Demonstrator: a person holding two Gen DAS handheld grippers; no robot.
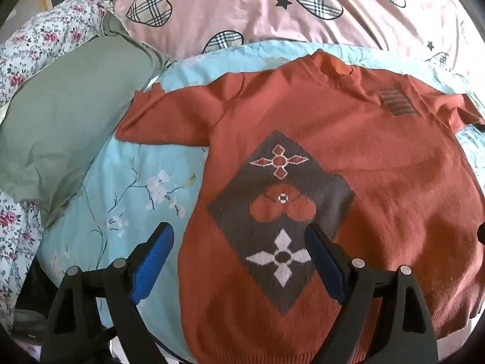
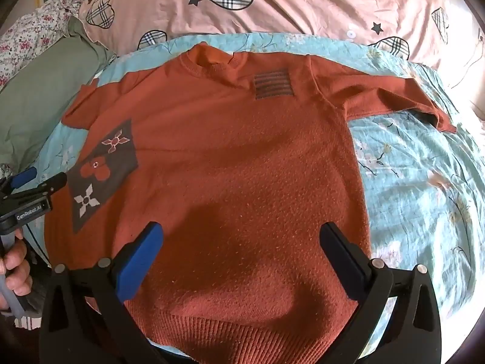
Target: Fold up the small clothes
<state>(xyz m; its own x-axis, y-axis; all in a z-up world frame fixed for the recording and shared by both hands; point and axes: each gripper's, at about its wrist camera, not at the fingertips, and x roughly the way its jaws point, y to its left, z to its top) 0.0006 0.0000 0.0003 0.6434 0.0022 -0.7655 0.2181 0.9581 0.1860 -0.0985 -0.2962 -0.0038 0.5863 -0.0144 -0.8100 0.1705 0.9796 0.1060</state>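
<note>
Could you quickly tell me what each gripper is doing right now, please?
Left gripper: open, holding nothing, above the sweater.
Right gripper: open, empty.

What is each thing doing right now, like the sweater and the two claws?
Sweater: spread flat, front up, unfolded, sleeves out to both sides.
Left claw: open, over the sweater's gray diamond, holding nothing.
Right claw: open, over the sweater's lower half, holding nothing.
Blue quilt: laid under the sweater.
Green pillow: lying beside the quilt.

Sweater (image 2: 230, 157) flat on quilt (image 2: 418, 182); pillow (image 1: 60, 127) left; duvet (image 2: 288, 3) behind
</note>
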